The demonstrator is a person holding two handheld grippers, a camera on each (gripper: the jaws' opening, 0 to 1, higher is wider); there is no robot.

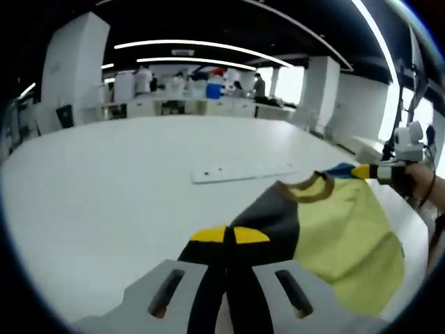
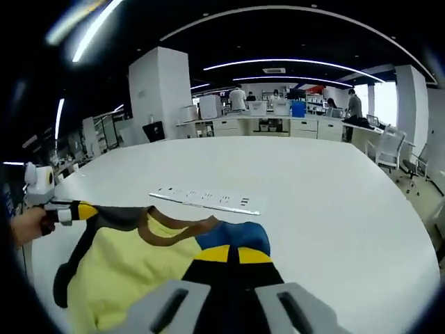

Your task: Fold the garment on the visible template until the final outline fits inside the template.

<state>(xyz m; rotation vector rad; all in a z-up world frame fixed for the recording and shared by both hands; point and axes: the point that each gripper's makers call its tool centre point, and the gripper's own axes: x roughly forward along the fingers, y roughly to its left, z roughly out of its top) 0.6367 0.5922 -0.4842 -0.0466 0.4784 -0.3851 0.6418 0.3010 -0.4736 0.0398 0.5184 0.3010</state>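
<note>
Hanging between two grippers: one yellow short-sleeved fabric garment [image 1: 348, 236] with brown collar, dark grey left shoulder panel and blue right shoulder patch, held up by its shoulders above the near part of a large white table [image 1: 104, 202].

Left gripper [image 1: 229, 235], grey with yellow-tipped jaws: closed tight on the dark grey shoulder, cloth running down between the jaws. It also appears at the left of the right gripper view, held in a person's hand [image 2: 28, 224].

Right gripper [image 2: 227, 254], same make: closed on the blue shoulder, pinching fabric.

Purpose of hold, as judged: both shoulders are gripped so the garment is stretched wide and flat, ready to be laid or folded squarely.

Long white strip with small dark marks [image 2: 208, 200]: lies flat on the table just beyond the collar; whether it belongs to the template cannot be told.

Surroundings: office benches and white pillars, far off.
</note>
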